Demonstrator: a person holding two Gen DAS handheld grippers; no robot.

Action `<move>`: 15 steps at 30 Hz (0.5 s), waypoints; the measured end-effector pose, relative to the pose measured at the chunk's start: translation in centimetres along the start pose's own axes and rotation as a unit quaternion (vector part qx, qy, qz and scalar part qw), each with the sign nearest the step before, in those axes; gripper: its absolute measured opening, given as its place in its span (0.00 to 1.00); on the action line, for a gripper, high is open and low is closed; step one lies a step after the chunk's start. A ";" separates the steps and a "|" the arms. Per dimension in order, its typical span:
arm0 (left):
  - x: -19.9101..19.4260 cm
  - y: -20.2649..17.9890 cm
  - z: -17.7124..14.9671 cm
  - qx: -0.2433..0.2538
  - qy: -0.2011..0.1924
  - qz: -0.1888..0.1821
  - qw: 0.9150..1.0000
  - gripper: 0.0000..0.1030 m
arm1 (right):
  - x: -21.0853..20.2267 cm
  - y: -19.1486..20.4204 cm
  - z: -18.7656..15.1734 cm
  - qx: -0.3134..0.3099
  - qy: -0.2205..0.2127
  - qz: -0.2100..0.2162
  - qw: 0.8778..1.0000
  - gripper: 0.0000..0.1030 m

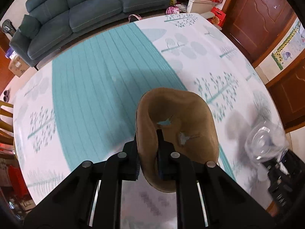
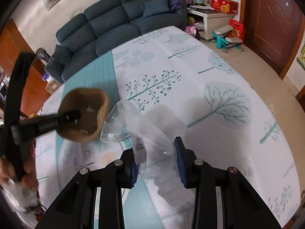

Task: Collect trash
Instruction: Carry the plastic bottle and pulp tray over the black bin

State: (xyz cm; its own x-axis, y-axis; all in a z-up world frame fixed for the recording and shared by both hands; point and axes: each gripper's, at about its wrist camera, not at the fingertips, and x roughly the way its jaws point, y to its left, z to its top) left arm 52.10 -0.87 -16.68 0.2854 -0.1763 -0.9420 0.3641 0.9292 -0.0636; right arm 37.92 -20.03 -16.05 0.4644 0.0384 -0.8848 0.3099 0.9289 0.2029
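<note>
The left gripper (image 1: 147,143) pinches the wall of a crushed brown paper cup (image 1: 177,139), one finger inside the mouth and one outside, the jaws pressed nearly together on the thin paper. The cup has small tears in its bottom and hangs above the table (image 1: 85,87), over the teal striped band of the white tree-print tablecloth (image 2: 190,87). In the right wrist view white lettering runs along the left gripper's black finger, too blurred to read, and the person's hand (image 2: 17,171) grips its handle at the picture's left edge.

The right gripper (image 2: 157,164) clamps a crumpled clear plastic bottle (image 2: 141,133) between blue pads (image 2: 180,162), jaws partly spread around the squashed body; the threaded neck points toward the camera. A small printed label on the bottle is illegible. It is lifted above the table, just beside the cup.

The cloth beyond both grippers lies bare out to the far edge. Past it stand a dark teal sofa (image 1: 76,9), a white cabinet (image 2: 215,22) bearing a red printed box (image 2: 225,4), and a brown wooden door (image 1: 261,19).
</note>
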 end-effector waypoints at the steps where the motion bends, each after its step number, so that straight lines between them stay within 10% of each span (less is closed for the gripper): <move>1: -0.9 0.0 -1.0 0.004 -0.005 -0.003 1.000 0.10 | -1.1 0.1 -0.8 0.002 -0.006 0.003 1.000 0.33; 15: -17.6 -0.5 -16.2 0.045 -0.074 -0.065 0.994 0.10 | -15.2 1.5 -14.2 0.017 -0.076 0.029 0.997 0.33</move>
State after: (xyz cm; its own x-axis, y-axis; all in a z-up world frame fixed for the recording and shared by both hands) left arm 32.56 6.99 -5.41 0.3559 -0.3442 -0.8689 0.4826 0.8638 -0.1445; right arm 19.49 -14.01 -8.27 0.6021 0.0337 -0.7977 0.3054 0.9134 0.2691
